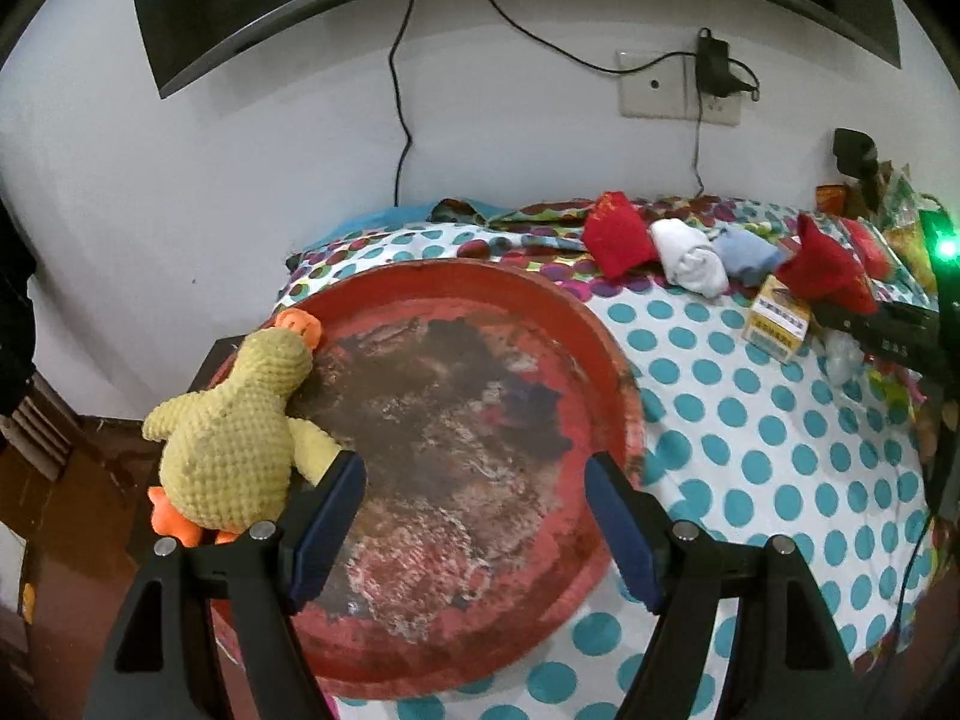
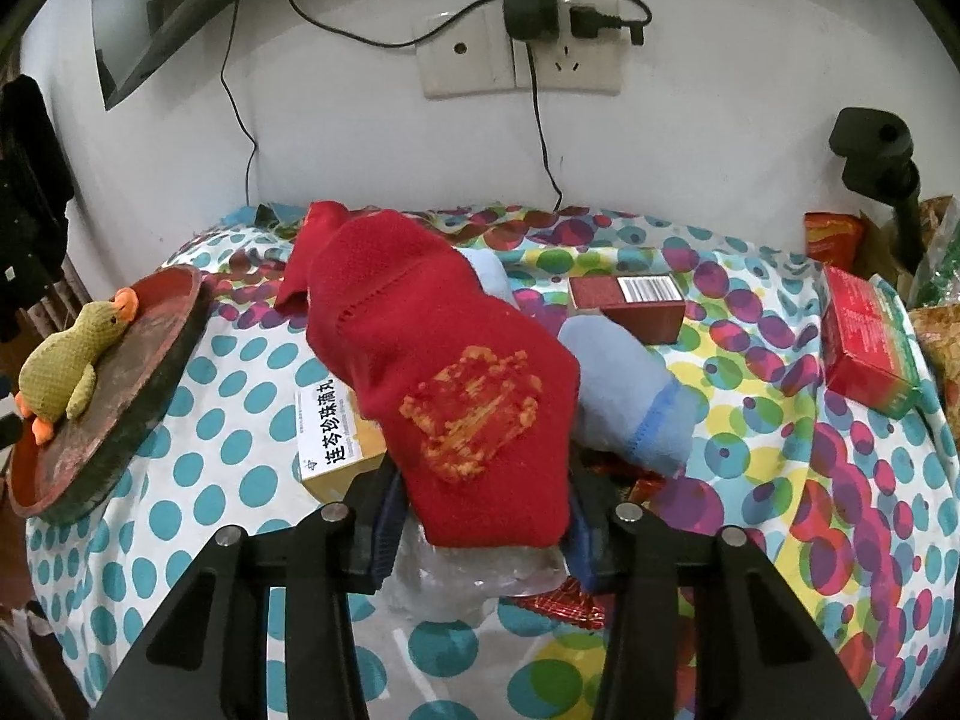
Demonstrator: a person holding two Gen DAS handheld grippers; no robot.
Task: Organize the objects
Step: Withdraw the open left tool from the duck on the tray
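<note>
My left gripper (image 1: 474, 483) is open and empty over a worn red round tray (image 1: 624, 414). A yellow plush duck (image 1: 234, 438) lies on the tray's left rim, touching my left finger. My right gripper (image 2: 483, 510) is shut on a red sock with a gold patch (image 2: 450, 360) and holds it above the spotted bedsheet. The same sock shows in the left wrist view (image 1: 825, 267). A second red sock (image 1: 615, 234), a white sock (image 1: 690, 258) and a light blue sock (image 2: 630, 396) lie on the sheet. The duck (image 2: 63, 363) and tray (image 2: 156, 372) show at the left of the right wrist view.
A yellow-white medicine box (image 2: 339, 438) lies under the held sock. A dark red box (image 2: 630, 303) and a red-green box (image 2: 867, 342) lie farther right. Snack packets (image 2: 834, 237) pile at the right edge. Clear plastic wrap (image 2: 474, 582) lies below my right gripper. The wall has sockets and cables.
</note>
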